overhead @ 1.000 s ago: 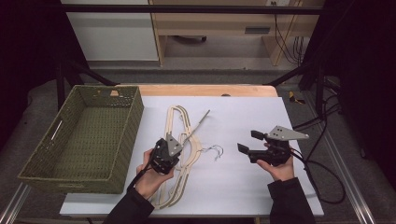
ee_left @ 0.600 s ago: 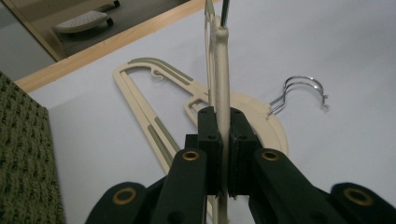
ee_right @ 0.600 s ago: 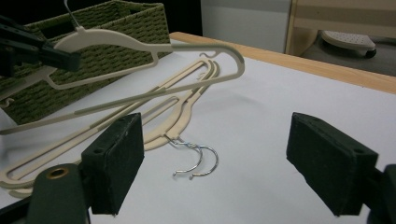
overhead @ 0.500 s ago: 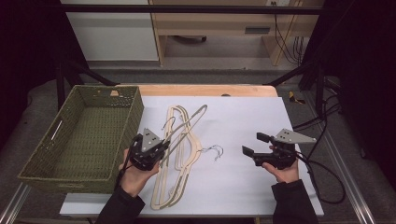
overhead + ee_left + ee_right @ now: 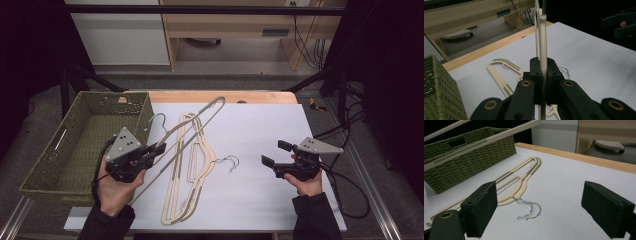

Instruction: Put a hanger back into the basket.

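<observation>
Basket point(image 5: 75, 145) left on table point(image 5: 280, 130); two hangers point(image 5: 192, 165) right of it, centre.

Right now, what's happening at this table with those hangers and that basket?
A person is working with a hand-held gripper in each hand. The left gripper is clamped on a cream hanger and holds it above the white table, beside the green woven basket. Two more hangers lie flat in the middle. The right gripper hangs off to the side, its jaws just opened wider with nothing between them.
</observation>
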`<action>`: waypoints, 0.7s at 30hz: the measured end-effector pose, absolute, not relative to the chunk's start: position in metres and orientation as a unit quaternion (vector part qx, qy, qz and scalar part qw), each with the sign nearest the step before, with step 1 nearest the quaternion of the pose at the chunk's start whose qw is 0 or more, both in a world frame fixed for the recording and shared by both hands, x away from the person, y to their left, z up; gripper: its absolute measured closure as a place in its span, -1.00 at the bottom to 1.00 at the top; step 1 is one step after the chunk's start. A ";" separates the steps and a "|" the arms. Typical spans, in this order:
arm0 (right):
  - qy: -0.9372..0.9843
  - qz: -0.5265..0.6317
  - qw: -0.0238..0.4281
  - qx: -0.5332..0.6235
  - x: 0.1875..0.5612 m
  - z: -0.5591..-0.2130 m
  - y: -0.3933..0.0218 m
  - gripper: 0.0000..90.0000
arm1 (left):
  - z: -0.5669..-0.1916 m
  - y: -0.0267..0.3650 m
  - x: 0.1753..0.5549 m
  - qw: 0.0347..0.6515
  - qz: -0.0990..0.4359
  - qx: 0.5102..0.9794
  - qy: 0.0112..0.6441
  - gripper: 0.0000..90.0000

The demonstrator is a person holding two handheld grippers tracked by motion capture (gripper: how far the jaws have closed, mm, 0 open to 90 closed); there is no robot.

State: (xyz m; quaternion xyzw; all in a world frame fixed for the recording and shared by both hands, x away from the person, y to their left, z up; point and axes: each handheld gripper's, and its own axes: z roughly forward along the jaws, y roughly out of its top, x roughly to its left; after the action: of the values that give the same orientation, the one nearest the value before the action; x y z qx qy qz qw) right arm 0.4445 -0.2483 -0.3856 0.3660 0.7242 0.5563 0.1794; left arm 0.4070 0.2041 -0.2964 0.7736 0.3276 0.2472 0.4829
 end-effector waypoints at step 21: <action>0.727 0.549 0.188 0.366 0.445 -0.386 -0.246 -0.79 | -0.243 0.310 0.456 0.467 0.255 0.768 0.357 0.91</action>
State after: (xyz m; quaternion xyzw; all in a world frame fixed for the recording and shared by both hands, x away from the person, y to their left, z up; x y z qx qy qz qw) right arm 0.4451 -0.2456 -0.3862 0.3664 0.7273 0.5492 0.1875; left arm 0.4562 0.3097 -0.2431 0.7675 0.3572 0.2548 0.4673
